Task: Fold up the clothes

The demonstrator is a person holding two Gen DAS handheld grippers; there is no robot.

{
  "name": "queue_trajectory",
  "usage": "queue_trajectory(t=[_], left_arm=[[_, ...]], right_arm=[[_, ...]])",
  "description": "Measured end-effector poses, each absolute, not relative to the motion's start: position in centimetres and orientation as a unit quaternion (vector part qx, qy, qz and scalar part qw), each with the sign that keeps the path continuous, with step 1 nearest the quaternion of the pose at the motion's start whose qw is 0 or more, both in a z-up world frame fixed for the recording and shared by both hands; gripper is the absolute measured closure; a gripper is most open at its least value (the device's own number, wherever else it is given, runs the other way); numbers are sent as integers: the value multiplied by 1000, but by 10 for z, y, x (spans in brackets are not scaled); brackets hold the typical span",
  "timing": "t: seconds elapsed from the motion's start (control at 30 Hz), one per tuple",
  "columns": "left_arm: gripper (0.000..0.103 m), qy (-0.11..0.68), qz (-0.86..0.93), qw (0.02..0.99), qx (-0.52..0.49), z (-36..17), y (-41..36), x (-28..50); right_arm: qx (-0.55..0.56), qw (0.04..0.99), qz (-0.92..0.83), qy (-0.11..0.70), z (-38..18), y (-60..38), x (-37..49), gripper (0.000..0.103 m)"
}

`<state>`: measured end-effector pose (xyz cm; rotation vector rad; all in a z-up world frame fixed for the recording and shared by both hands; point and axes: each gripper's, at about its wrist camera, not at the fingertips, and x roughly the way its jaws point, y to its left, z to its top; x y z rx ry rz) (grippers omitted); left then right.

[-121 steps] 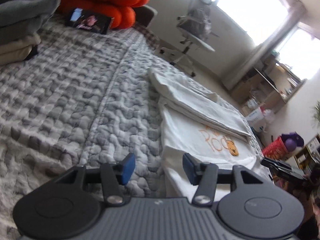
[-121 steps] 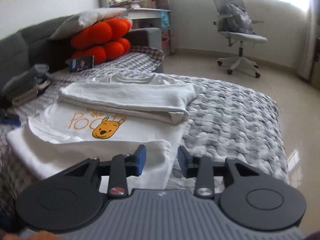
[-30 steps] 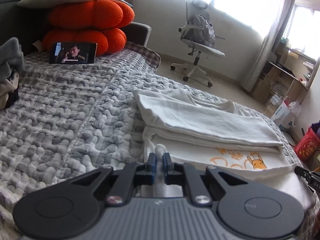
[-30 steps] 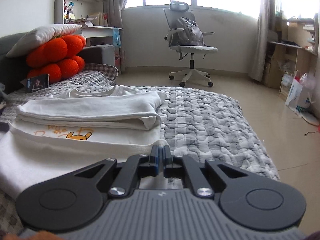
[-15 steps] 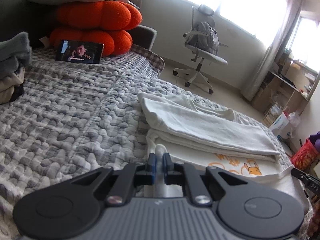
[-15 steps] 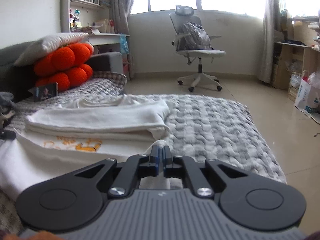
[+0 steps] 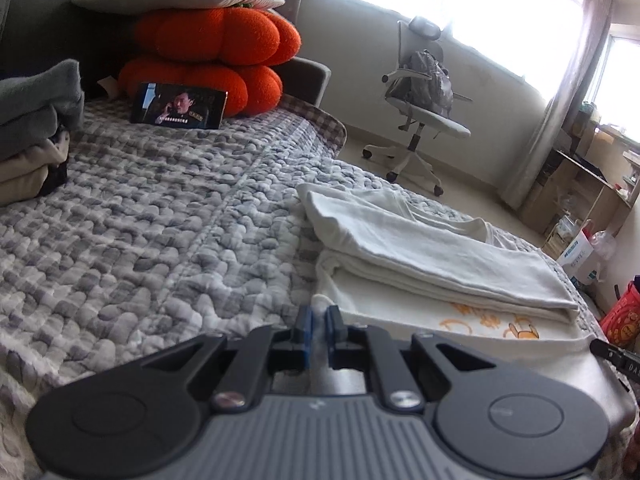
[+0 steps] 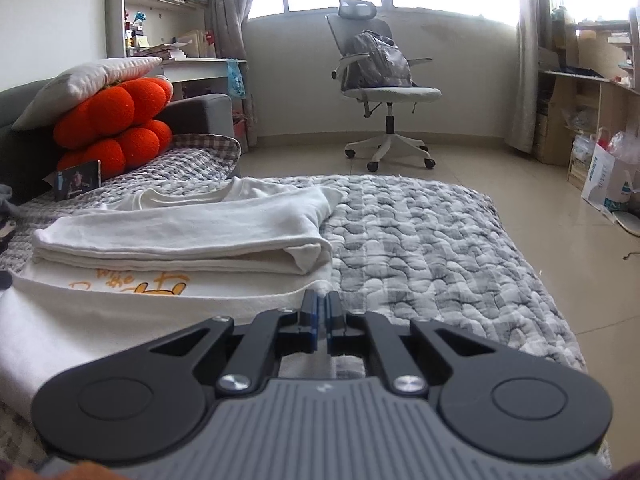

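Observation:
A white T-shirt (image 7: 432, 248) (image 8: 180, 232) with an orange cartoon print lies part-folded on the grey quilted bed (image 7: 160, 220) (image 8: 420, 240). Its far part is folded over into a thick band, and the print shows just below that band. My left gripper (image 7: 318, 320) is shut on the shirt's near edge at the left corner. My right gripper (image 8: 322, 312) is shut on the same near edge at the right corner. The cloth hangs lifted between the two grippers. At the right border of the left wrist view, the tip of the other gripper shows.
Orange round cushions (image 7: 212, 52) (image 8: 116, 128) under a white pillow sit at the bed's head, with a phone (image 7: 180, 110) playing video propped before them. Folded grey and beige clothes (image 7: 32, 128) are stacked at far left. An office chair (image 8: 380, 80), shelves and bags stand on the floor beyond.
Both grippers stay shut on the shirt's near edge. The views have shifted only a little; the lifted edge now covers more of the print in the right wrist view.

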<state>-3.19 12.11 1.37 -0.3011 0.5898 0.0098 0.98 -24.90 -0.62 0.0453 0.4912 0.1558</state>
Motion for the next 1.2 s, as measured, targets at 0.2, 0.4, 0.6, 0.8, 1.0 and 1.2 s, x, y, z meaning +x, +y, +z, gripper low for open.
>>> queue_trajectory(t=[0.2, 0.4, 0.6, 0.8, 1.0, 1.2], left_arm=[[95, 290, 4, 944, -155, 14, 122, -31], [91, 293, -6, 941, -173, 12, 126, -28], [93, 288, -18, 943, -164, 12, 124, -29], [95, 282, -11, 947, -154, 15, 119, -26], [95, 284, -5, 947, -152, 12, 118, -20], [94, 286, 0, 943, -170, 12, 124, -19]], right_arm=[[22, 970, 69, 233, -4, -249, 2, 99], [41, 967, 55, 244, -6, -256, 0, 94], [115, 956, 94, 255, -5, -272, -13, 75], [66, 962, 90, 249, 0, -261, -26, 100], [83, 963, 79, 246, 3, -262, -33, 100], [82, 957, 71, 269, -7, -264, -23, 94]])
